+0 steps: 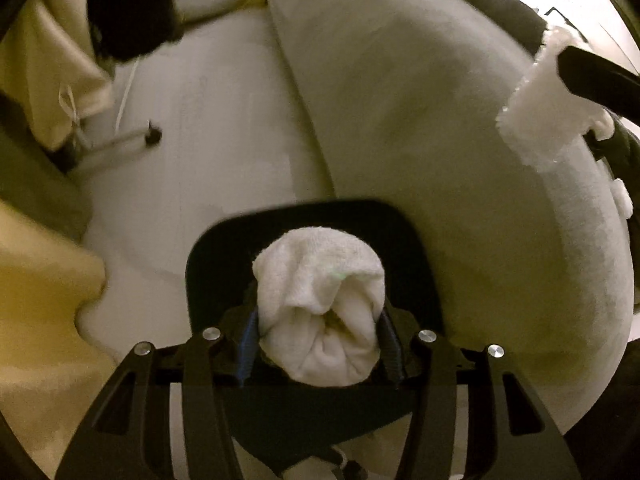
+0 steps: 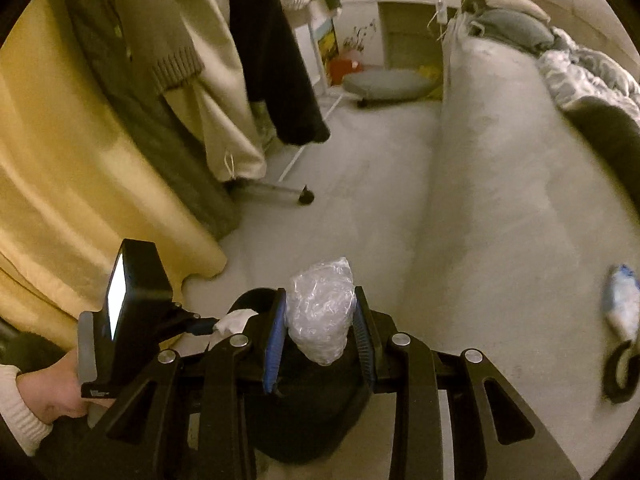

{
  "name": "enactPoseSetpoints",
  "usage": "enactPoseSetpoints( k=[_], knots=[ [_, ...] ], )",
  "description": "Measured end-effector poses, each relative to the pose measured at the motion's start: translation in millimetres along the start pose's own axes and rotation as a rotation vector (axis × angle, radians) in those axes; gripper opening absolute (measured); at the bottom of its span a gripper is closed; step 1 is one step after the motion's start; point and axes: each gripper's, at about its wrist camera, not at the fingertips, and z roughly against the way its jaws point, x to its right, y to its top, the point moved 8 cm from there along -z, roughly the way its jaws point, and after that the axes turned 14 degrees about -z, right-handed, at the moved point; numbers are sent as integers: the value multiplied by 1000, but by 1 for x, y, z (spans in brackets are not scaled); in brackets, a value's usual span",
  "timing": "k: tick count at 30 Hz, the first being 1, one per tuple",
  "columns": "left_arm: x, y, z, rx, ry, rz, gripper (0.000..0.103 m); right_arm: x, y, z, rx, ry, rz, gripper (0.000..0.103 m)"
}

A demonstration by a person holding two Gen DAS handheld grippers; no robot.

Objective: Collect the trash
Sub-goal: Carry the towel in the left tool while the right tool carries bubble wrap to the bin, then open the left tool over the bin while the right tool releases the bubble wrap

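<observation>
My left gripper (image 1: 318, 320) is shut on a crumpled white paper towel (image 1: 320, 312) and holds it over the open black trash bin (image 1: 304, 220) on the floor. My right gripper (image 2: 320, 320) is shut on a crumpled ball of clear plastic wrap (image 2: 322, 312) just above the same black bin (image 2: 304, 420). In the right wrist view the left gripper (image 2: 208, 326) comes in from the left with the white paper towel (image 2: 236, 320) at the bin's rim. In the left wrist view the right gripper's body and a white sleeve (image 1: 544, 100) show at upper right.
A grey bed (image 2: 500, 200) fills the right side, with a blue-white packet (image 2: 622, 300) and a black roll of tape (image 2: 622, 372) on it. A yellow curtain (image 2: 80, 200) and hanging clothes (image 2: 224, 80) stand left, over a wheeled rack foot (image 2: 306, 196). Grey carpet (image 2: 360, 184) lies between.
</observation>
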Motion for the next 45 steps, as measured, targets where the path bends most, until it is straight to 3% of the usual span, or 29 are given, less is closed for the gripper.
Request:
enactPoseSetpoints(
  k=[7, 14, 27, 34, 45],
  knots=[
    [-18, -32, -20, -100, -51, 46, 55, -3, -12, -30, -81, -24, -27, 32],
    [-26, -38, -12, -100, -55, 43, 72, -6, -25, -64, -155, -31, -48, 32],
    [-51, -17, 61, 111, -20, 93, 73, -6, -56, -119, -281, -85, -37, 32],
    [-64, -1, 104, 243, 2, 139, 66, -9, -76, -141, -341, -117, -7, 32],
    [-67, 27, 163, 419, 39, 87, 59, -7, -121, -176, -458, -170, 52, 33]
  ],
)
